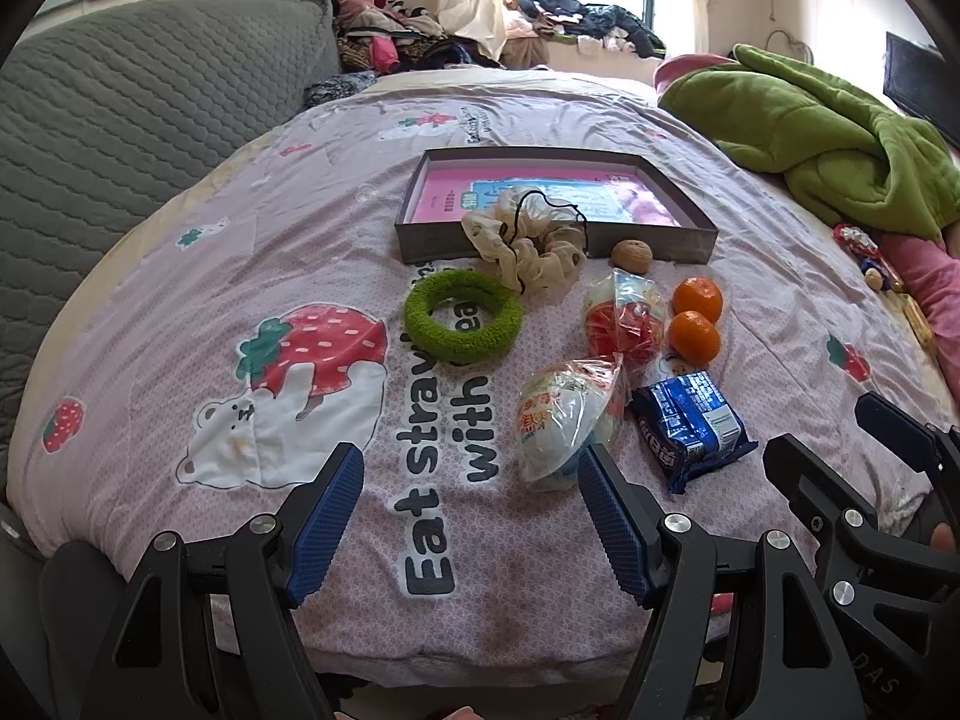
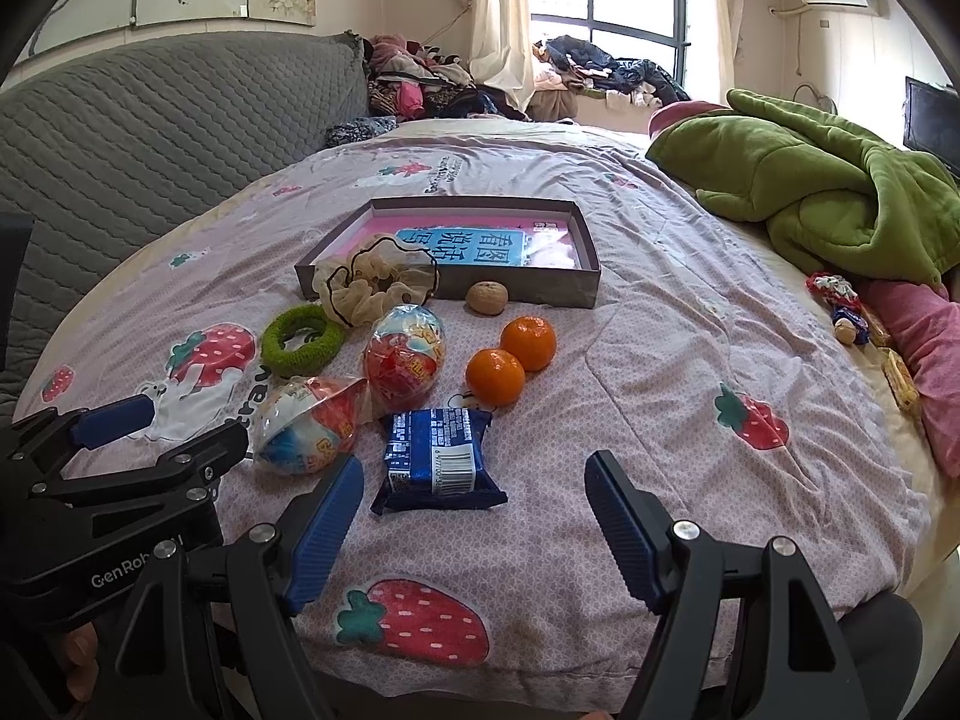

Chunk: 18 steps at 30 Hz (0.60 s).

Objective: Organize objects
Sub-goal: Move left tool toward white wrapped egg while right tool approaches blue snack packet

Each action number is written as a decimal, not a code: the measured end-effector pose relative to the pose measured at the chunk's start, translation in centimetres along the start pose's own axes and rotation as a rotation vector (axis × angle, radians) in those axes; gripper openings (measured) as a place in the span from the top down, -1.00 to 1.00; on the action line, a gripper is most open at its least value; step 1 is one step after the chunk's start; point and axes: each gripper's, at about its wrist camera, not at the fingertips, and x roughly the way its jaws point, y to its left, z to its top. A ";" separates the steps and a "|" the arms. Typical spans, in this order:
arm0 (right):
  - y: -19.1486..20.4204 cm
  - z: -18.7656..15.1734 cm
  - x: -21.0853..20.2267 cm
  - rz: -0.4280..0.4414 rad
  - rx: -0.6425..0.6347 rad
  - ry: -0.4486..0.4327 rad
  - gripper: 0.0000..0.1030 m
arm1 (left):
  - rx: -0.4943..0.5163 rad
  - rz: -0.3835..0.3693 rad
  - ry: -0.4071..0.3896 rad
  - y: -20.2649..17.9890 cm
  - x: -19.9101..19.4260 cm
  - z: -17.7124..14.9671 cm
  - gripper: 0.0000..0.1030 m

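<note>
With both the left gripper (image 1: 471, 516) and right gripper (image 2: 474, 525) spread wide and empty, the blue biscuit packet (image 2: 435, 459) lying just ahead on the bedspread (image 2: 660, 360) looks light, crinkly and slippery, best pinched across its short sides.

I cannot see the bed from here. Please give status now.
Left claw open, right claw open, both empty. Snacks, oranges, scrunchies loose before the box. White scrunchie drapes over the box wall. Path clear.
</note>
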 end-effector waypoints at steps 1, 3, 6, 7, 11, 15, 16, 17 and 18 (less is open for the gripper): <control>0.0 0.0 0.0 0.000 -0.001 -0.001 -0.47 | 0.001 0.000 0.002 0.0 0.0 0.0 -0.46; 0.1 0.0 -0.1 -0.001 -0.004 -0.003 -0.47 | 0.001 -0.001 0.004 0.0 0.1 0.0 -0.46; 0.1 0.0 -0.1 -0.002 -0.007 -0.003 -0.47 | 0.001 -0.001 0.000 0.0 0.0 0.0 -0.46; 0.1 0.0 -0.1 -0.002 -0.007 -0.004 -0.47 | 0.001 -0.001 -0.002 0.0 -0.1 0.0 -0.46; 0.1 0.0 -0.1 -0.002 -0.006 -0.005 -0.47 | 0.002 -0.002 -0.001 0.0 -0.1 0.0 -0.46; 0.1 0.1 -0.1 -0.005 -0.005 -0.007 -0.47 | 0.000 -0.001 -0.001 0.0 -0.1 0.0 -0.46; 0.1 0.1 -0.1 -0.006 -0.005 -0.009 -0.47 | 0.001 -0.001 -0.002 0.0 -0.1 0.0 -0.46; 0.0 0.1 -0.2 -0.007 -0.006 -0.010 -0.47 | 0.001 -0.001 -0.004 0.1 -0.1 0.0 -0.46; 0.0 0.2 -0.2 -0.009 -0.008 -0.012 -0.47 | 0.000 0.000 -0.006 0.1 -0.1 0.0 -0.46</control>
